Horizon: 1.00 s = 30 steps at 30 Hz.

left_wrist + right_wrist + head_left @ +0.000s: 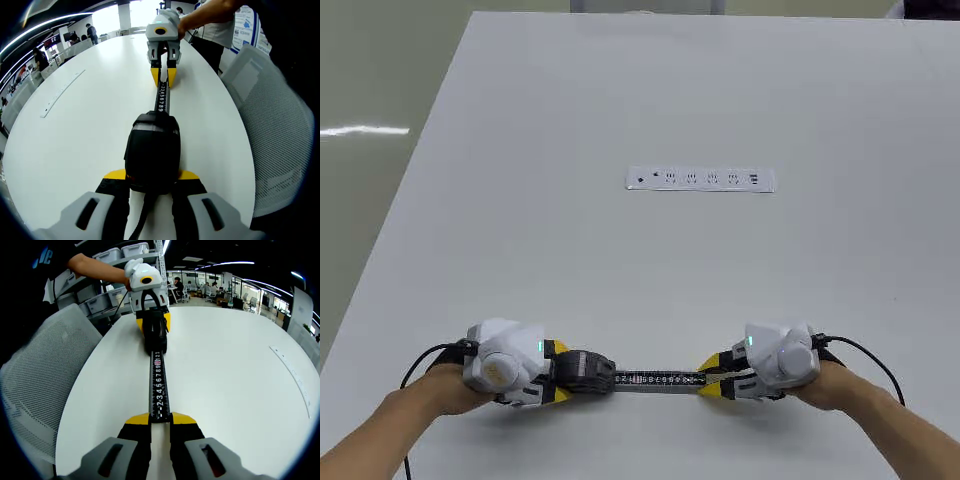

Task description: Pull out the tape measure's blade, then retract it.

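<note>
Two grippers near table (620,100) front edge: left gripper (560,376) jaws clamped tape measure (586,370), right gripper (711,379) jaws pinched blade (660,379) tip; open tabletop beyond, past power strip (700,179).

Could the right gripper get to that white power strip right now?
Probably not yet: the right gripper is shut on the blade, whose case the left gripper holds. Nothing lies on the table between it and the power strip, so letting go should free it.

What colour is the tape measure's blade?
The blade is black with white numbers; the right gripper view shows it best.
</note>
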{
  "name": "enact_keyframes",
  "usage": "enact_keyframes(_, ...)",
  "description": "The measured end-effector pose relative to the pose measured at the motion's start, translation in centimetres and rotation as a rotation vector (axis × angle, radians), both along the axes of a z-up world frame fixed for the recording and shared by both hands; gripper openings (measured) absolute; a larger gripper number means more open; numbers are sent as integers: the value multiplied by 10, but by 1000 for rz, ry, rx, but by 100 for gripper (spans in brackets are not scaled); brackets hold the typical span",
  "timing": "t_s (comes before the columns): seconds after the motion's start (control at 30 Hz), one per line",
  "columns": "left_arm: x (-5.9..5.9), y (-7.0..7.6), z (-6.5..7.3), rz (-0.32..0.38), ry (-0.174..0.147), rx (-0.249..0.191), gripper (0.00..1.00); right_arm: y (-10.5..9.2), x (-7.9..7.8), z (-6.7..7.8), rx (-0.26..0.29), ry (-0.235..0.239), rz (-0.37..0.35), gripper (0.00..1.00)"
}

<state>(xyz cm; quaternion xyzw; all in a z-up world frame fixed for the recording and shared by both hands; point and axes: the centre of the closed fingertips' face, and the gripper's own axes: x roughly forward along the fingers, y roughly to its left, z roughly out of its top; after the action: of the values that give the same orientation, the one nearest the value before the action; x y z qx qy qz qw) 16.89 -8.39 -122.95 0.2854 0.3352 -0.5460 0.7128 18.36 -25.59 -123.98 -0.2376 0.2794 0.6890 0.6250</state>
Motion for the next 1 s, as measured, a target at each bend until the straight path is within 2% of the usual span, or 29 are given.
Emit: enact_keyframes(1.0, 0, 0, 0, 1, 2, 1, 28, -19, 5, -2, -13, 3, -15, 11)
